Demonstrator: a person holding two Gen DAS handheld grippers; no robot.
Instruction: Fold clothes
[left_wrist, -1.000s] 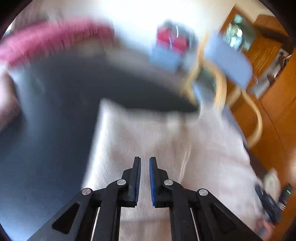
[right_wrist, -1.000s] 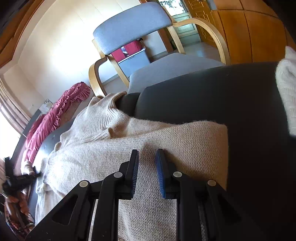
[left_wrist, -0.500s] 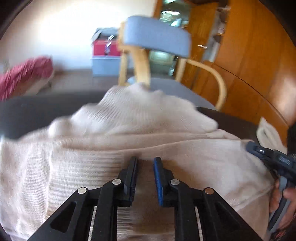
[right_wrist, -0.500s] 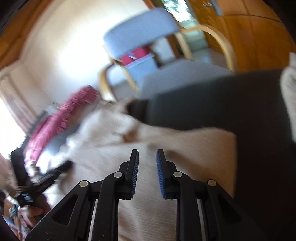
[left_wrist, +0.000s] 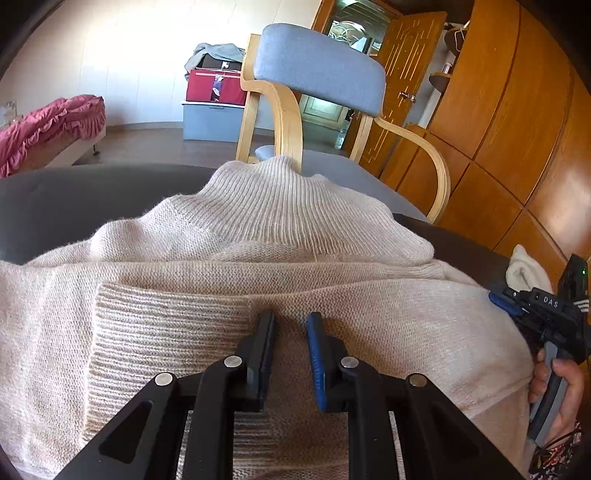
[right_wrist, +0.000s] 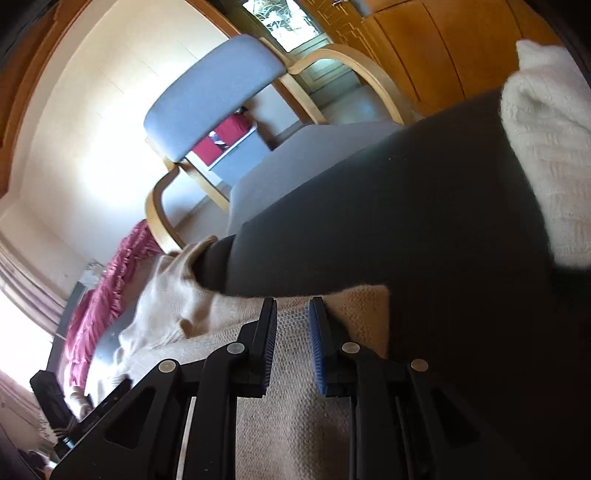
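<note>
A beige knit sweater lies folded on a dark grey surface, its ribbed collar toward the chair. My left gripper sits low over the sweater's ribbed band, its fingers a narrow gap apart with nothing clamped between them. My right gripper rests on the sweater near its right edge, tilted, with a similar narrow gap. In the left wrist view the right gripper shows at the sweater's right side, held by a hand.
A white knit item lies on the dark surface to the right. Behind the surface stands a wooden armchair with grey cushions. Wooden cabinets line the right. A red-covered bed and red and grey storage boxes sit far off.
The left gripper swung fast from the dark surface to above the folded sweater and its fingers parted a little. The right gripper's view rolled sideways while it stayed on the sweater.
</note>
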